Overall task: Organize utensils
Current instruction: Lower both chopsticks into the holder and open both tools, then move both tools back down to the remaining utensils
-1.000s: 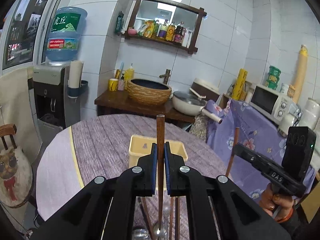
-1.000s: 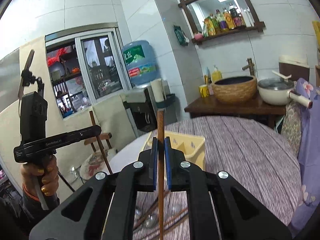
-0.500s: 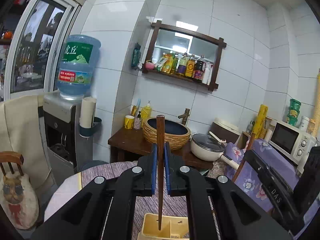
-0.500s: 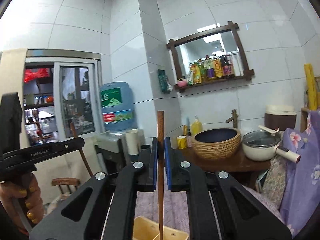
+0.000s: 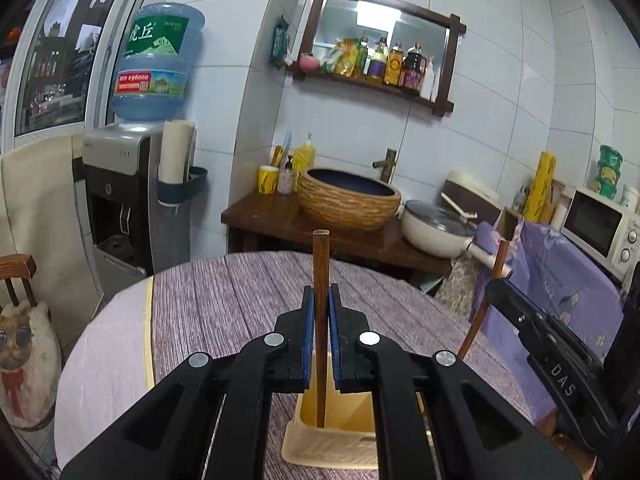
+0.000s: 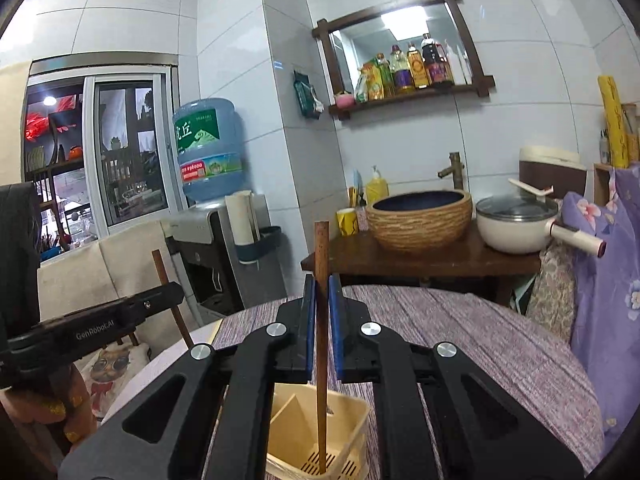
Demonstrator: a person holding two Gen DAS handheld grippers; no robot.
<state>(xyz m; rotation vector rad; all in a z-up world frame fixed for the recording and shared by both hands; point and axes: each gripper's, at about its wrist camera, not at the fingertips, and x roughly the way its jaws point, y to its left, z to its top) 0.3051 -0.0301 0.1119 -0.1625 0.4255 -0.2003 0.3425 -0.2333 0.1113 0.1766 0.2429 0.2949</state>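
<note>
While I watched both wrist views, the left gripper (image 5: pixel 320 312) was clamped on a brown wooden chopstick (image 5: pixel 321 280), blue pads pressed on either side of it. The stick stood upright, top end above the fingers, lower tip down inside the yellow utensil basket (image 5: pixel 332 440). Could not tell if the tip touched the basket floor in that view.

The right gripper (image 6: pixel 320 316) was clamped the same way on a second wooden chopstick (image 6: pixel 321 264), also upright. Its lower end reached into the right compartment of the basket (image 6: pixel 352 412), at or just above the slotted floor; contact unclear. A slanted divider (image 6: pixel 292 412) split the basket, and the stick was to the right of it.

The basket sat on the round counter (image 5: pixel 224 292) with a purple striped cover. From the left wrist view I saw the right gripper off to the right (image 5: pixel 496 284), its chopstick poking above and below the fingers. From the right wrist view the left gripper showed at the left edge (image 6: pixel 172 292), held by a hand (image 6: pixel 60 404), its chopstick slanted.

Behind the counter stood a wooden side table (image 6: pixel 432 260) carrying a woven bowl (image 6: pixel 418 218) and a white pot (image 6: pixel 516 224). A water dispenser (image 5: pixel 120 184) stood left of it.
</note>
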